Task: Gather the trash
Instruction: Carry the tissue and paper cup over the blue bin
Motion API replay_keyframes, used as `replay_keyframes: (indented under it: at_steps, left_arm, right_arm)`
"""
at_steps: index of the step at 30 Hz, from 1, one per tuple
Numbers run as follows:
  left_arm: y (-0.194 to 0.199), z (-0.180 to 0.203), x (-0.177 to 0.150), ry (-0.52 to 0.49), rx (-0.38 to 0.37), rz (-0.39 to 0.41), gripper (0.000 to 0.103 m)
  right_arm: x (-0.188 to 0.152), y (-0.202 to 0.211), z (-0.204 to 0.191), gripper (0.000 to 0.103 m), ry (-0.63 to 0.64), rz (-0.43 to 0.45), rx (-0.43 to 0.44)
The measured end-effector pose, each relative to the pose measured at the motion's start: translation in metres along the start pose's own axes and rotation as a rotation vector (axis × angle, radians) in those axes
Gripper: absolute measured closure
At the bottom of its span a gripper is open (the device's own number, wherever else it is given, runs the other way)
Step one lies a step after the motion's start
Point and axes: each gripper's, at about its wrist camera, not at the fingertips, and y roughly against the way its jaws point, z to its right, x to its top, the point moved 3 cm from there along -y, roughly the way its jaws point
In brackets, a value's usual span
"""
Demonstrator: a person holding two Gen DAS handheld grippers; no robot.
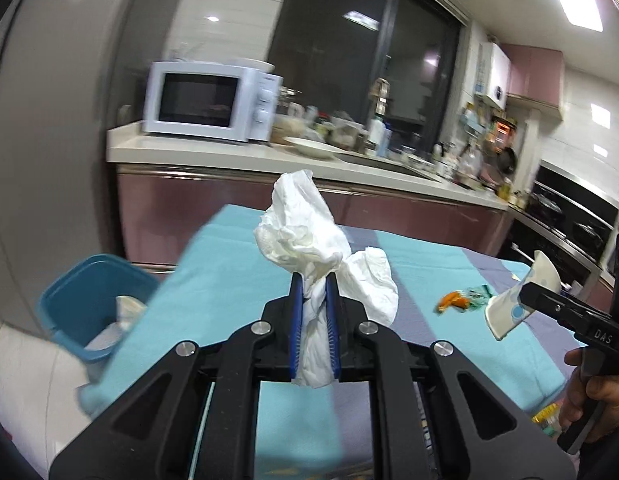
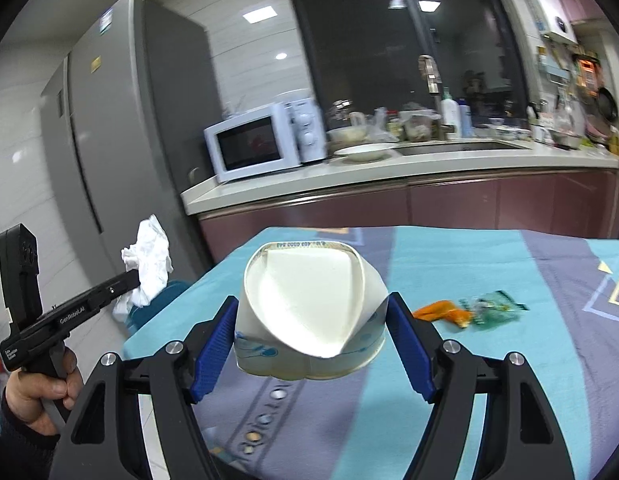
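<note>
the left gripper (image 1: 314, 280) clamps a tissue (image 1: 305, 232) above the table's (image 1: 213, 276) left edge, near the bin (image 1: 75, 292). the right gripper (image 2: 311, 328) squeezes a crushed cup (image 2: 309, 304) over the table. loose tissue folds could snag the pads on release; wrappers (image 2: 469, 310) remain.

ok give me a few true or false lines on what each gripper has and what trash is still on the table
1. The left gripper is shut on a crumpled white tissue. True.
2. The right gripper is empty. False: its pads squeeze a crushed paper cup.
3. An orange and green wrapper lies on the tablecloth. True.
4. The blue bin stands on the table. False: it sits on the floor beside the table's left edge.
5. The bin is empty. False: pale crumpled trash already shows inside it.
</note>
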Motion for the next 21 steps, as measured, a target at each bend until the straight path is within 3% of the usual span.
replay_keyframes:
  at_steps: [10,21]
  left_arm:
    - [0.066,-0.103,-0.007,0.071,0.154,0.051,0.091]
    - [0.092,-0.212,-0.009,0.127,0.336,0.053,0.091]
  right_arm:
    - [0.008,-0.023,-0.081,0.031,0.120,-0.023,0.151]
    - [0.029,-0.075,-0.154,0.031,0.233,-0.049,0.291]
